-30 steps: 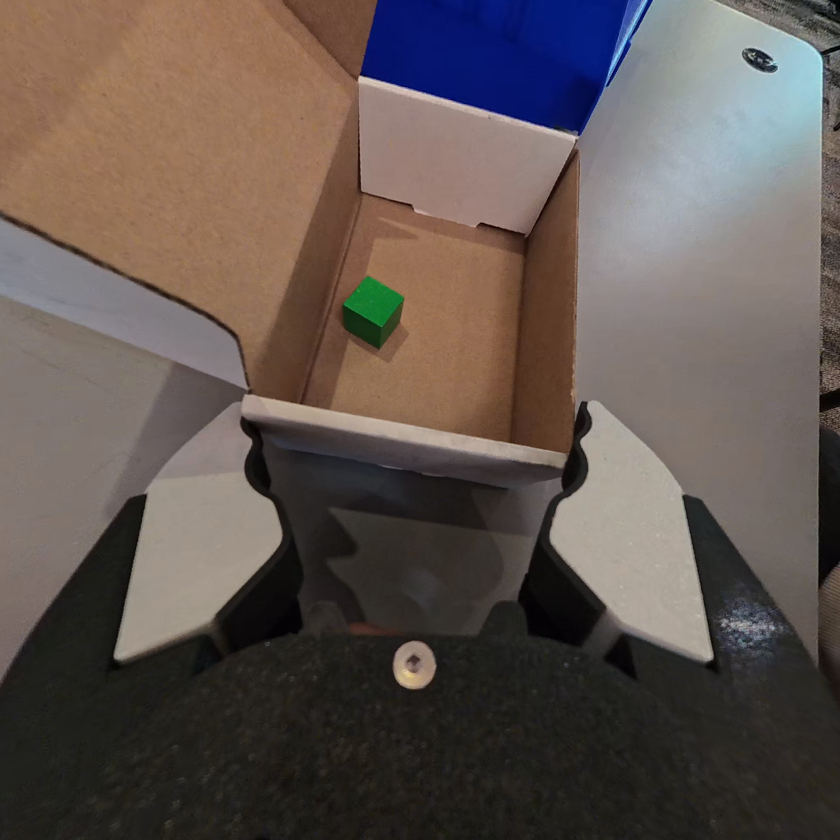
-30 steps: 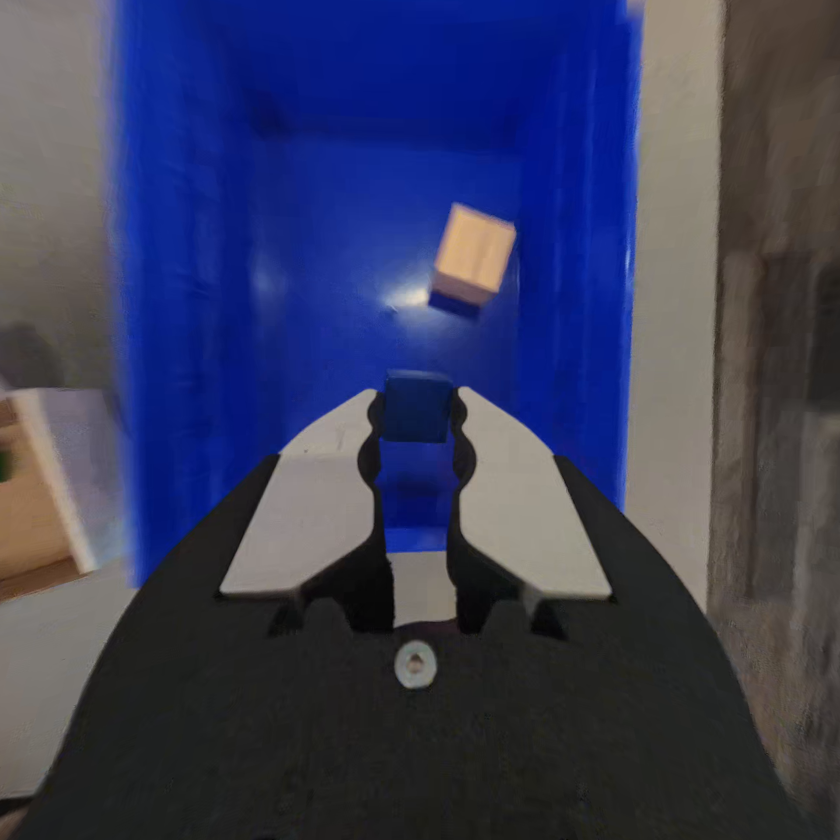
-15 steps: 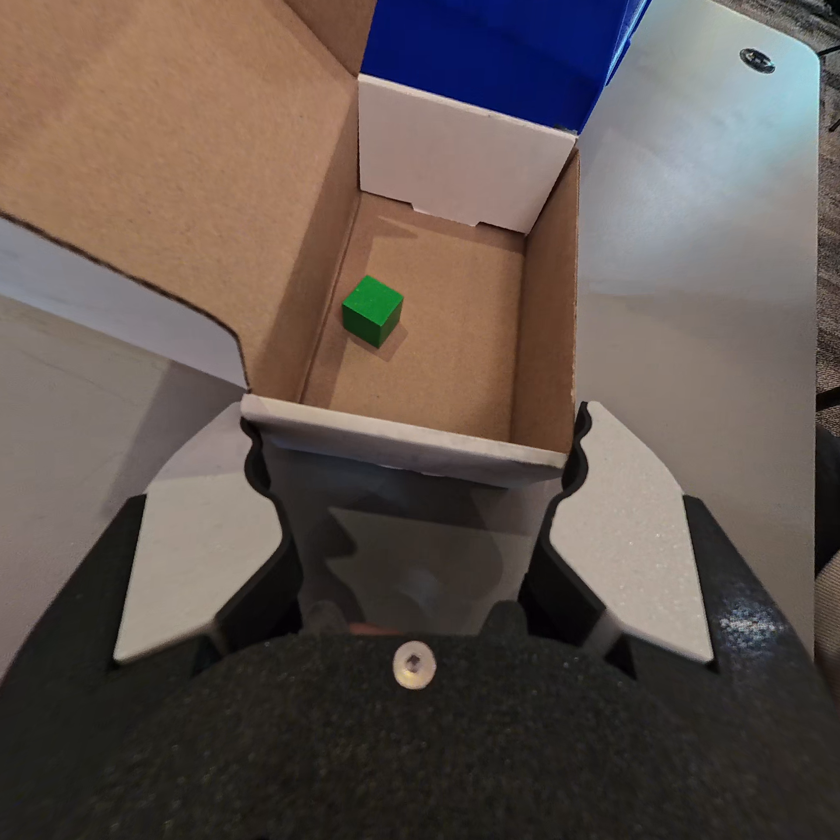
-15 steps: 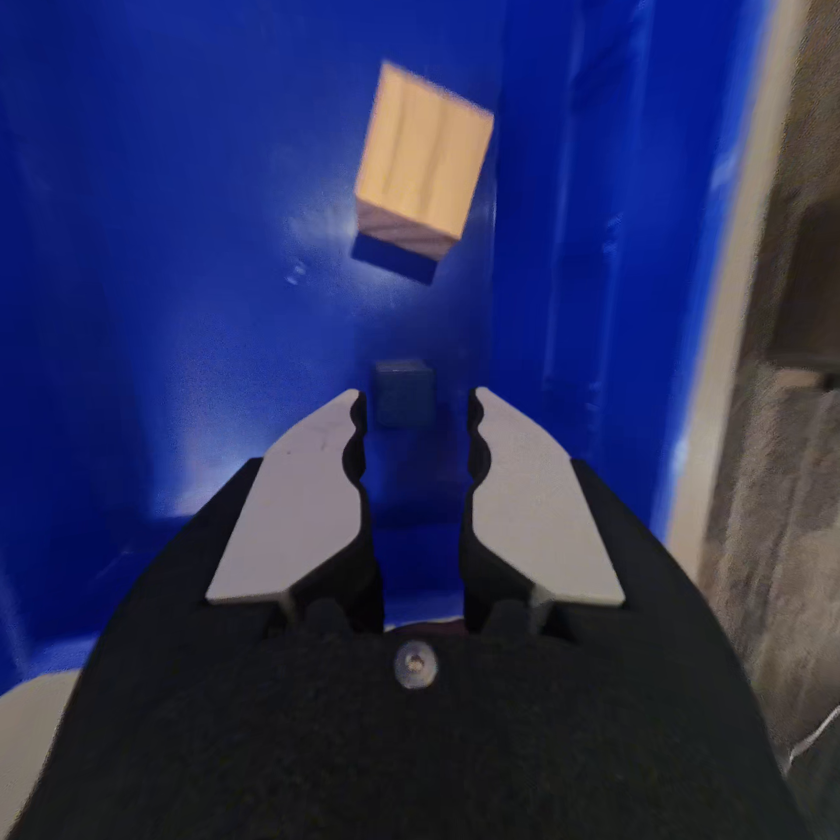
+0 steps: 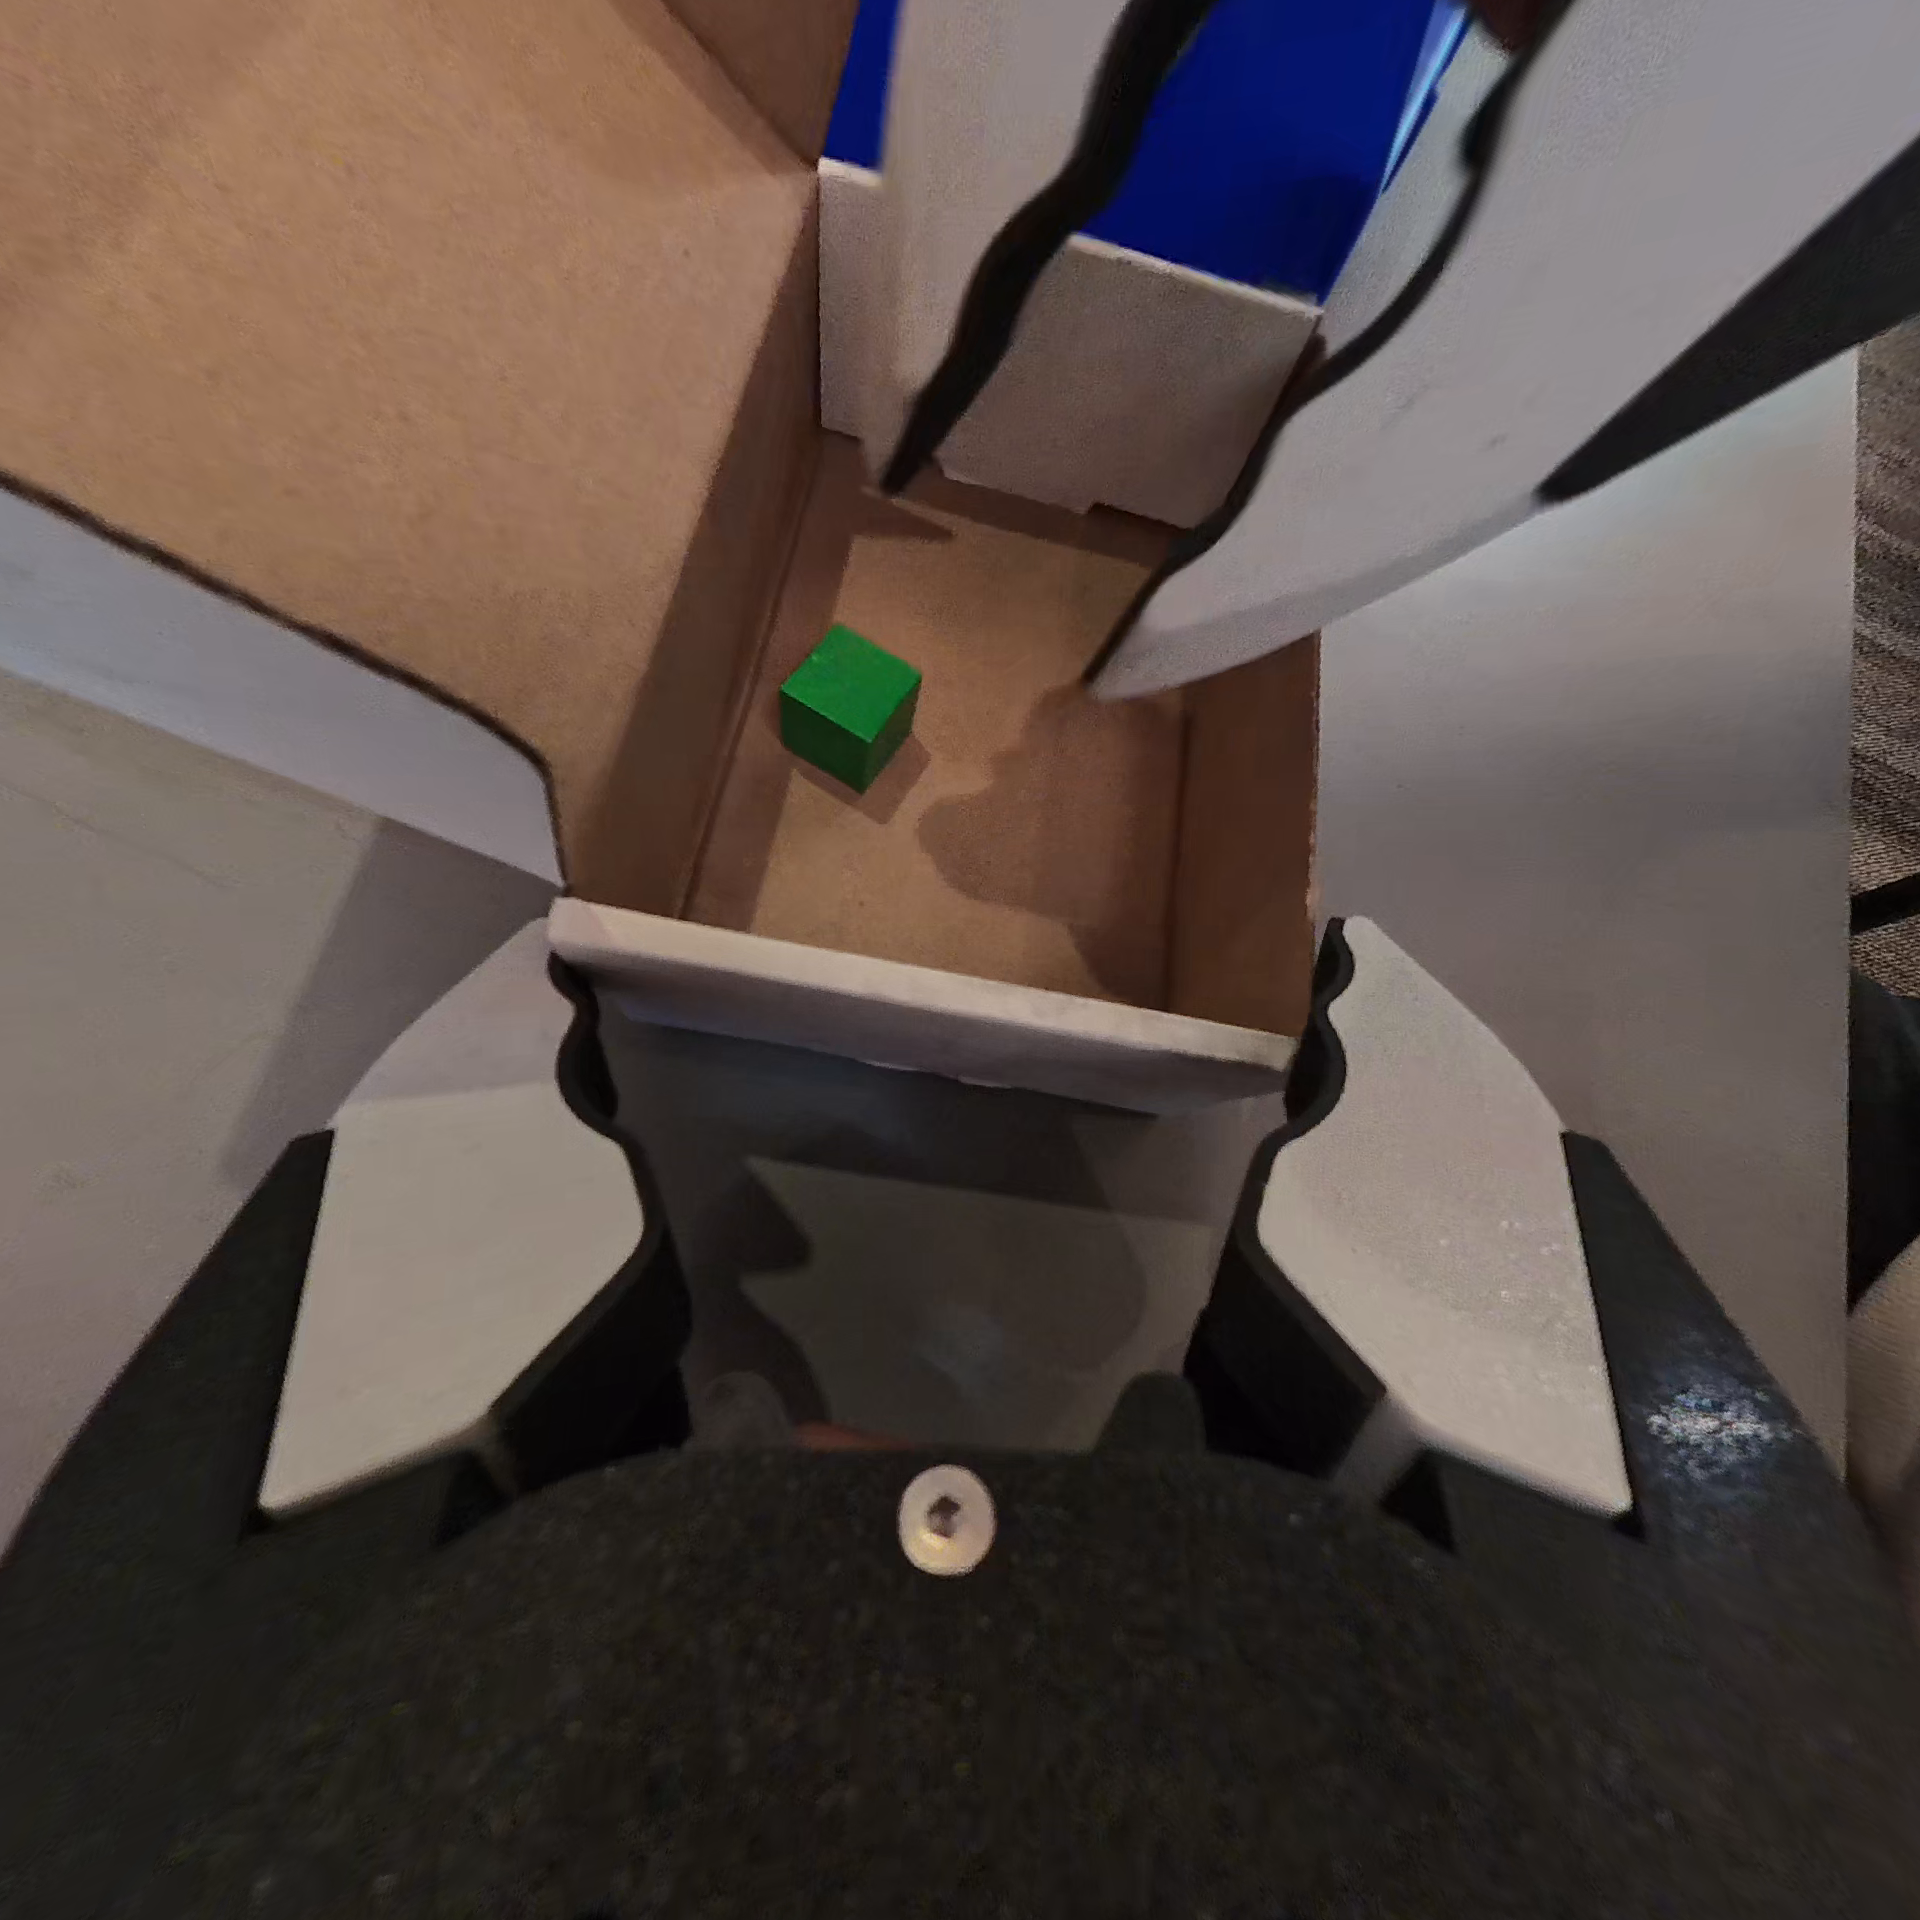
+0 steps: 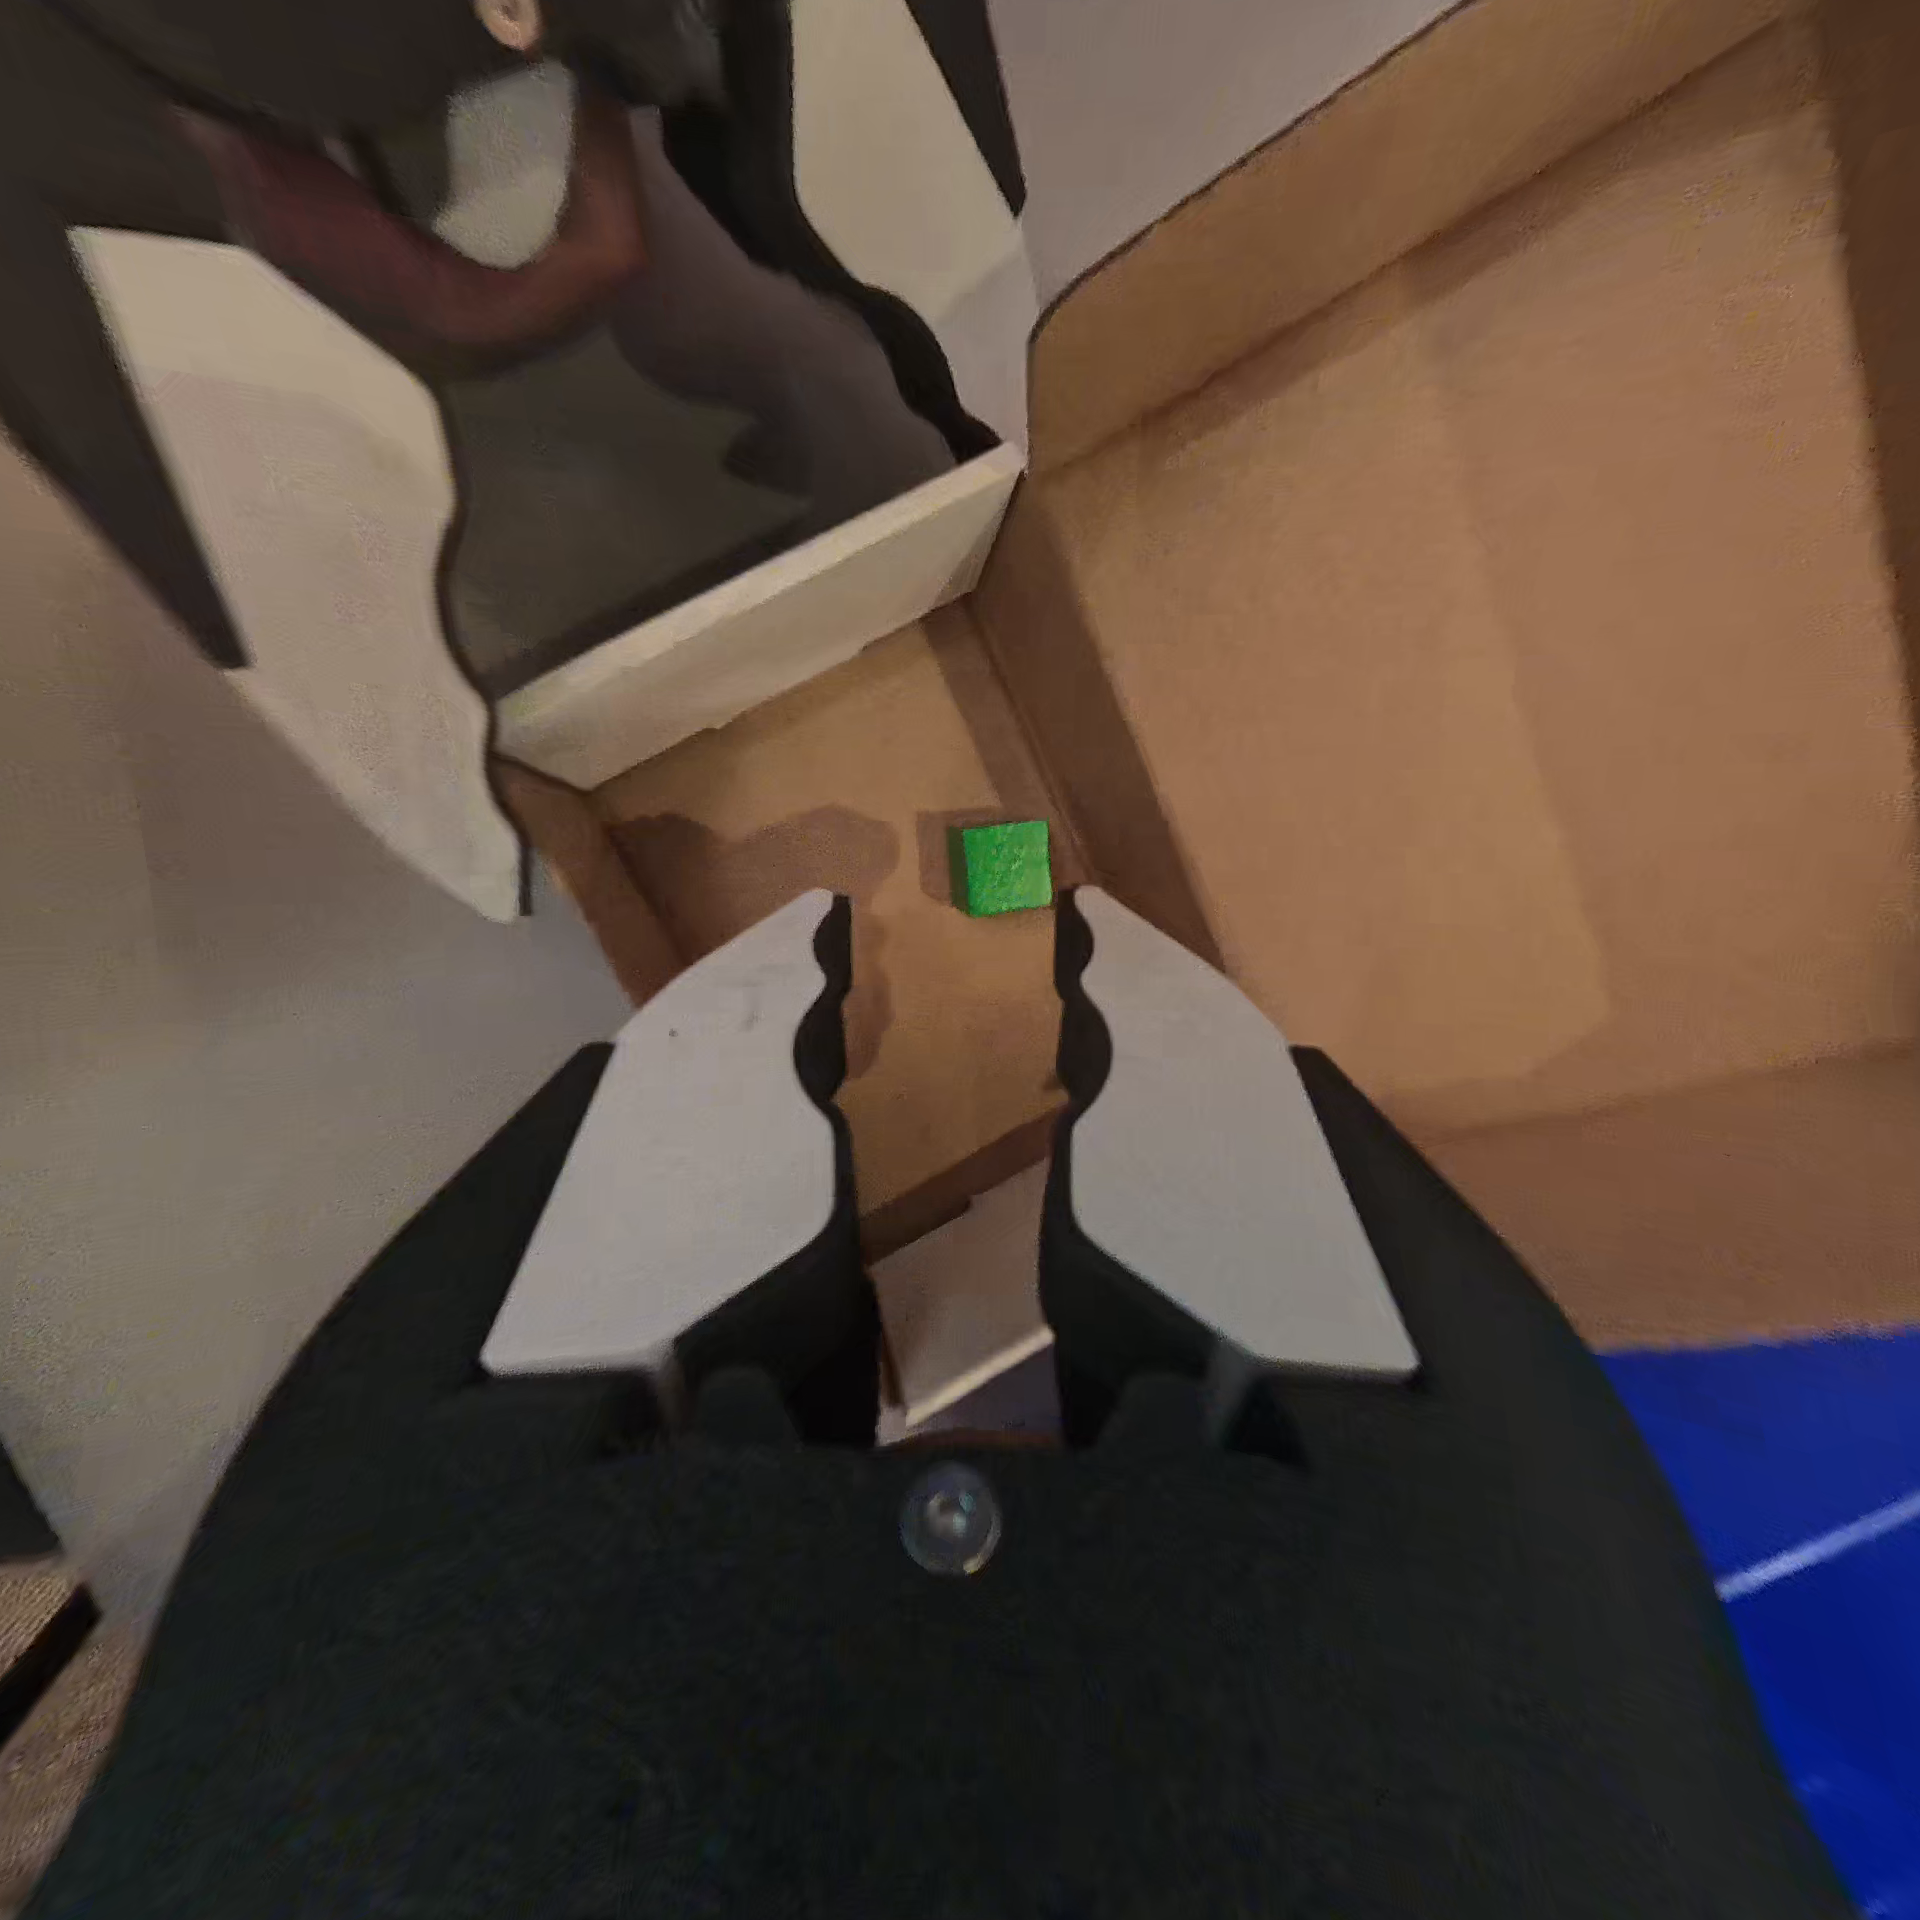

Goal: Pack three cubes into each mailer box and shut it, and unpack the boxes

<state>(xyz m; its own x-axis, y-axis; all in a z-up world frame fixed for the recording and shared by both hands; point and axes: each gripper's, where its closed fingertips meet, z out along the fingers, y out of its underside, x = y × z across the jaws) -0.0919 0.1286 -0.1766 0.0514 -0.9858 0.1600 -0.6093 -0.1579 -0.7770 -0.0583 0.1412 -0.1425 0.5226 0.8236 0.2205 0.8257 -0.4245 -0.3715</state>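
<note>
- The left hand-held gripper (image 5: 940, 992) sits low at the near end of the open mailer box (image 5: 914, 1023), its two fingers spread wide, one at each near corner of the box.
- The fingertips lie just outside the side walls at the white near wall; whether they press on the cardboard cannot be told.
- In the right wrist view the same left hand-held gripper (image 6: 717, 644) shows at the far end of the box, tilted down toward it, with a dark red patch between its fingers that is too blurred to name.
- The right hand-held gripper (image 6: 951, 914) points steeply down into the box from the opposite end, its fingers parted with only the brown floor of the box visible between them; nothing is held.
- In the left wrist view the right hand-held gripper (image 5: 987, 582) comes in from the top of the frame, one finger near the white far wall, the other (image 5: 1226, 582) reaching down toward the floor by the right wall.
- A green cube (image 5: 850, 707) rests on the box floor close to the wall that carries the raised lid (image 5: 343, 312).
- From the right wrist view the green cube (image 6: 1003, 868) lies just beyond the right finger's tip, apart from it.
- A blue bin (image 6: 1787, 1538) stands just behind the box on the pale worktop (image 5: 1558, 779).
</note>
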